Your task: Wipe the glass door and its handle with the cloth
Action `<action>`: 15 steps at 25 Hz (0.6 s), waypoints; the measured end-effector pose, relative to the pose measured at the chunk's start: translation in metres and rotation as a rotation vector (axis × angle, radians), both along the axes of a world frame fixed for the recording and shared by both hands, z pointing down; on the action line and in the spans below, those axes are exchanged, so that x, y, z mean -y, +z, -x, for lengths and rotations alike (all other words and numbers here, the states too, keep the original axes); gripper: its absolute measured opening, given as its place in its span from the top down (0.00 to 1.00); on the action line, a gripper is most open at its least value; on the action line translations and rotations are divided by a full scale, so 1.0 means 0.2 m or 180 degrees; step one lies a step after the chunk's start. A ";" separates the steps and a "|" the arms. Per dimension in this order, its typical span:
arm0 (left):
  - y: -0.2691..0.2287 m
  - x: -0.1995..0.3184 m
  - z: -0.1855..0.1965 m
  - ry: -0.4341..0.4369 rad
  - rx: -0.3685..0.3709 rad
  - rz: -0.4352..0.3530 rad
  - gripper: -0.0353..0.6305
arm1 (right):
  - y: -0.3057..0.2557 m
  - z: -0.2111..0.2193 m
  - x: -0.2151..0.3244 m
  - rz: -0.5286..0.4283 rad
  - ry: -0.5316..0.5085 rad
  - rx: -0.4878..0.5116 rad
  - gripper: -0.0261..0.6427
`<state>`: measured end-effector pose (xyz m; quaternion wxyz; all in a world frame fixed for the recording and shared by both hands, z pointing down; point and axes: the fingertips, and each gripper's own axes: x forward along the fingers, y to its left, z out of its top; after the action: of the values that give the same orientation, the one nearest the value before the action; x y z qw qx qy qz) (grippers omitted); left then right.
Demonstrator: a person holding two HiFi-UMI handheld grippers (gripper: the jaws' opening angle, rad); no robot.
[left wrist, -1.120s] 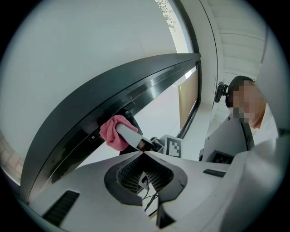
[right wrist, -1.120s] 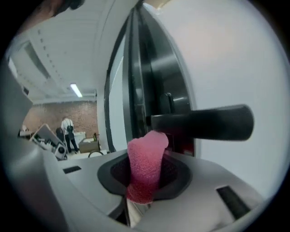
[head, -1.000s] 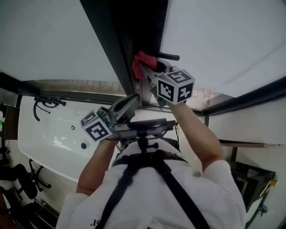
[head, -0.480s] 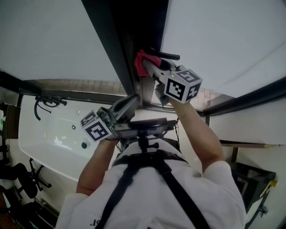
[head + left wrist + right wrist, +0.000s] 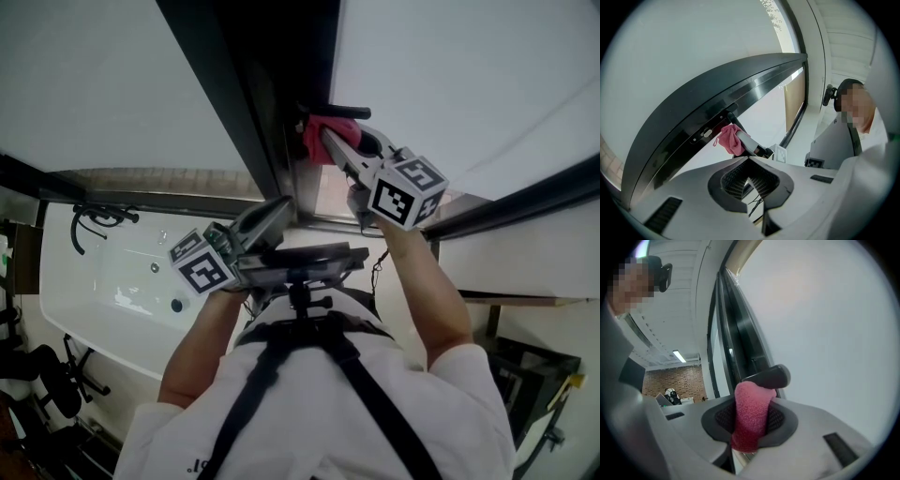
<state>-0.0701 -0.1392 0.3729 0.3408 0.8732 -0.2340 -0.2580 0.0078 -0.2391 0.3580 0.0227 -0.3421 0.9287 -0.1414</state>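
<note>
Your right gripper is clamped on the pink cloth. The wad is pinched between the two pads and bulges out past the tips. That bulge is pressed up against the underside of the black door handle, which sticks out from the dark door frame beside the pale glass. Your left gripper hangs lower and well apart from the handle, with its jaws drawn together on nothing. The cloth looks soft, light and springy, so it should mould round the handle, but it will probably slide out of the pads if you drag it hard. Grip it deep in a fold, as you have it, and leave enough sticking out that only fabric meets the door. The handle looks like a stiff, smooth lever, and it may turn if you lean on its free end, so I would wipe along it with light pressure near the root. The glass is hard and slick and could scratch, so keep the bare jaw tips off it and let the cloth do the touching.
</note>
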 end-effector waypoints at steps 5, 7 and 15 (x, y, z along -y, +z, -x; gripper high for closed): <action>0.00 0.00 -0.02 0.0058 0.0006 -0.0001 0.96 | 0.00 -0.11 0.01 -0.0034 0.0168 -0.0003 0.83; 0.00 0.01 -0.03 0.0082 0.0013 0.0005 0.96 | 0.01 -0.17 0.02 -0.0032 0.0270 0.0011 0.83; 0.03 0.01 -0.04 0.0138 0.0013 0.0046 0.96 | -0.06 -0.46 0.01 -0.0084 0.0873 0.0401 0.83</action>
<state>-0.0621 -0.1421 0.3785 0.3521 0.8761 -0.2176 -0.2471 0.0999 -0.2406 0.3461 0.1045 -0.4559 0.8718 -0.1460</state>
